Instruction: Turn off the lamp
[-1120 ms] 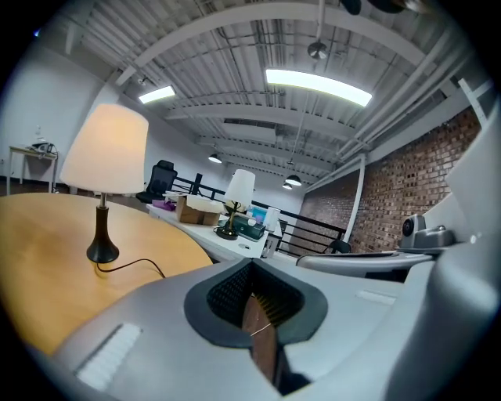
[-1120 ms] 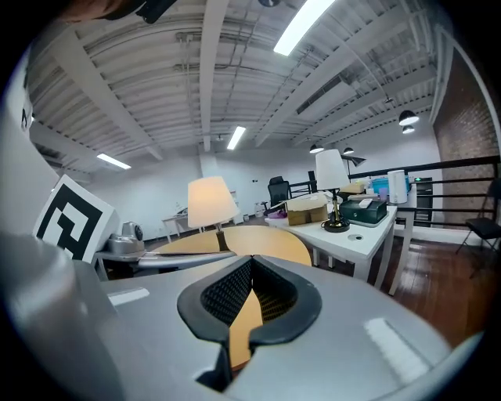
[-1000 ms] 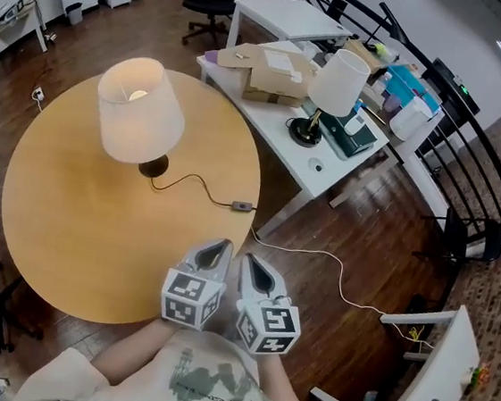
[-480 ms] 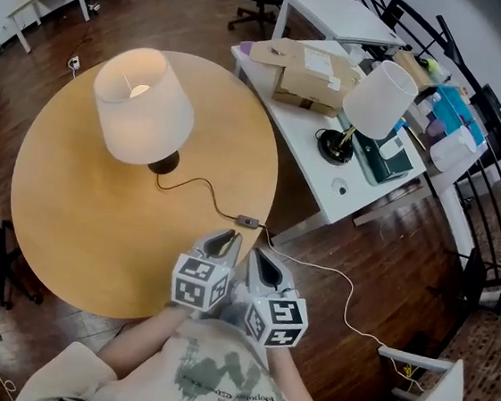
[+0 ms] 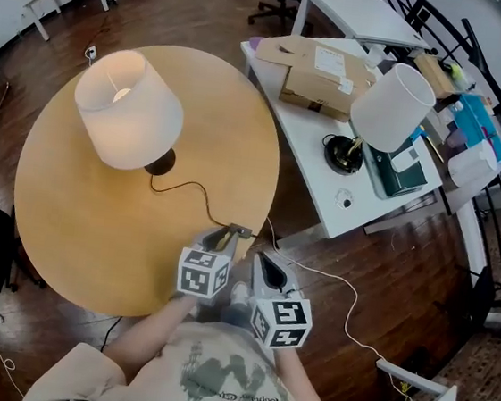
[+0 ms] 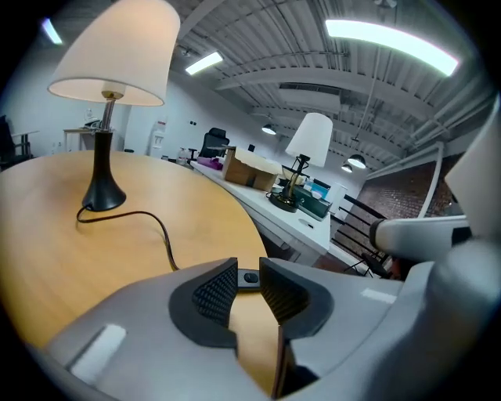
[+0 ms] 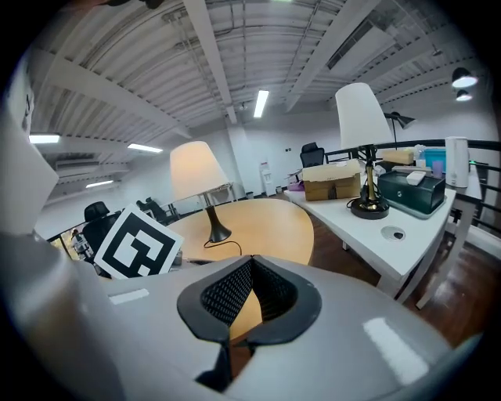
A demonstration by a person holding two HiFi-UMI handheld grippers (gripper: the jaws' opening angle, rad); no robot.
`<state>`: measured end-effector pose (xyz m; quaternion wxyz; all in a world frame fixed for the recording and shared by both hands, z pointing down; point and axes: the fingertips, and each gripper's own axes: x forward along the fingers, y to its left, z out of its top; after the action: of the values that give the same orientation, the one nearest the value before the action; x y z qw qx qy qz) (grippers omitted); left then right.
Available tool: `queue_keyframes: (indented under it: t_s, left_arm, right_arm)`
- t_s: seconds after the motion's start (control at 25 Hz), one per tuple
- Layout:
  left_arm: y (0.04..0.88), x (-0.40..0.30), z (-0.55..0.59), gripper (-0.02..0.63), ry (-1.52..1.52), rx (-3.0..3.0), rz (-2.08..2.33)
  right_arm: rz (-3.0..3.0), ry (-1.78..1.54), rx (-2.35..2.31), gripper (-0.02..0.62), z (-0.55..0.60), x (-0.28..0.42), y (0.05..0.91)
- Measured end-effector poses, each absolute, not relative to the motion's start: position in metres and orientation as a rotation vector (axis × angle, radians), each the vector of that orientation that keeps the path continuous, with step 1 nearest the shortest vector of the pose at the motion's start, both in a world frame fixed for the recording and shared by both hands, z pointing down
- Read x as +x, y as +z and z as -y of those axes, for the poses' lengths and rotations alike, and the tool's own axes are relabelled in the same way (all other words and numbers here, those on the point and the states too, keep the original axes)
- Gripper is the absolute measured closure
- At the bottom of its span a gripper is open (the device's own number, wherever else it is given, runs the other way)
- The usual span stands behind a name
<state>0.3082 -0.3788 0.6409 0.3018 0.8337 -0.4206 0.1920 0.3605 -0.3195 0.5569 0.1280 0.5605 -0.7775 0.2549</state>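
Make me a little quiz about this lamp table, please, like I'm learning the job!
1. True or false: the lamp on the round table is glowing.
2. What lies on the table just ahead of the left gripper? A: the cord's switch. B: a spoon. C: a ball.
3. Fill in the colour: the second lamp, unlit, stands on the ___ desk.

Key: 1 true. 2 A; the left gripper's jaws are opening and the pads do not touch the switch yet. 3 white.
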Motion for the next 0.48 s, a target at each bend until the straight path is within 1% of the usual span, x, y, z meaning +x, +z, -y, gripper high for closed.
queue_keyframes:
  t_s: [0.4,0.48]
  left_arm:
    - [0.67,0.315,0.393,0.494,0.525,2.104,1.123]
    - [0.673,0.315,0.397,0.494,0.527,2.091,1.137]
  right_arm:
    - [2.257,0.8,1.601,0.595,0.322,0.382,0.571]
    - [2.264,0.799,1.591,0.595,0.324,0.384,0.572]
